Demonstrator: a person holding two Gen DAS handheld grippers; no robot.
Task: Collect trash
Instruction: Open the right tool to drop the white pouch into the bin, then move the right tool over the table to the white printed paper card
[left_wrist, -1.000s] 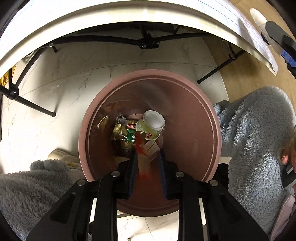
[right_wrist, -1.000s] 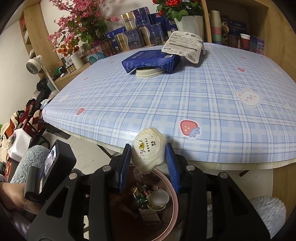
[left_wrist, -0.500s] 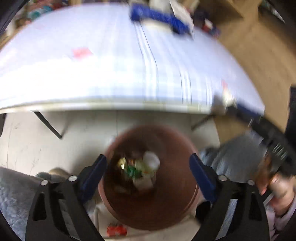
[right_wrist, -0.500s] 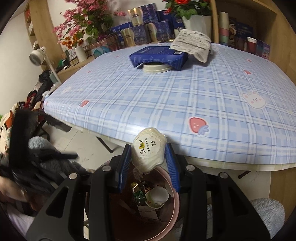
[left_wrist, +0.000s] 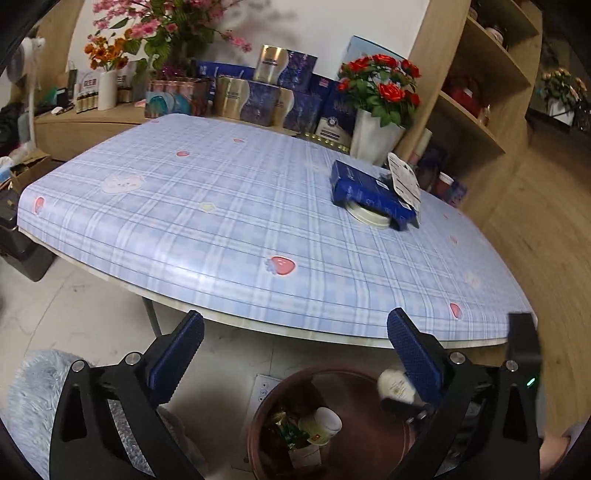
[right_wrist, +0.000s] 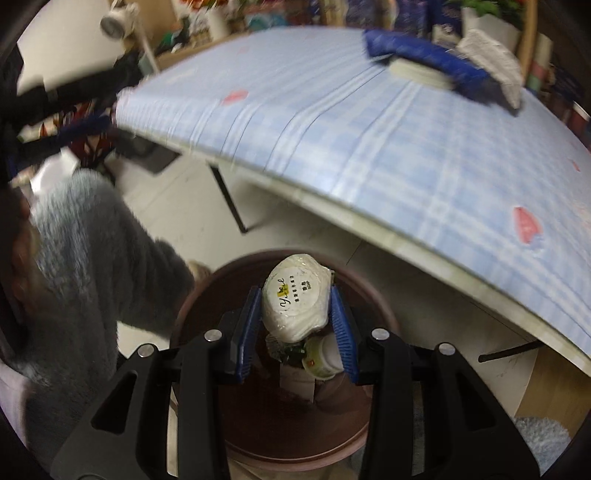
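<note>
My right gripper (right_wrist: 295, 317) is shut on a white wrapped round packet (right_wrist: 293, 299) and holds it over the mouth of the brown trash bin (right_wrist: 229, 413). A paper cup (right_wrist: 321, 356) and wrappers lie in the bin. My left gripper (left_wrist: 295, 339) is open and empty, facing the table from above the bin (left_wrist: 258, 417). The white packet (left_wrist: 393, 384) and the cup (left_wrist: 321, 424) also show in the left wrist view. A blue pack (left_wrist: 369, 192), a white wrapper (left_wrist: 404, 181) and a round lid (left_wrist: 369, 216) lie on the table.
The blue plaid table (left_wrist: 221, 206) stands just beyond the bin. Boxes, flower vases (left_wrist: 373, 136) and wooden shelves (left_wrist: 480, 110) line its far side. A person's fluffy grey sleeve (right_wrist: 96, 236) is left of the bin. A white floor socket (left_wrist: 264, 387) is beside the bin.
My left gripper let go of a red wrapper over the bin, opened wide and tilted up toward the table. My right gripper tipped down over the bin, still holding the packet.
</note>
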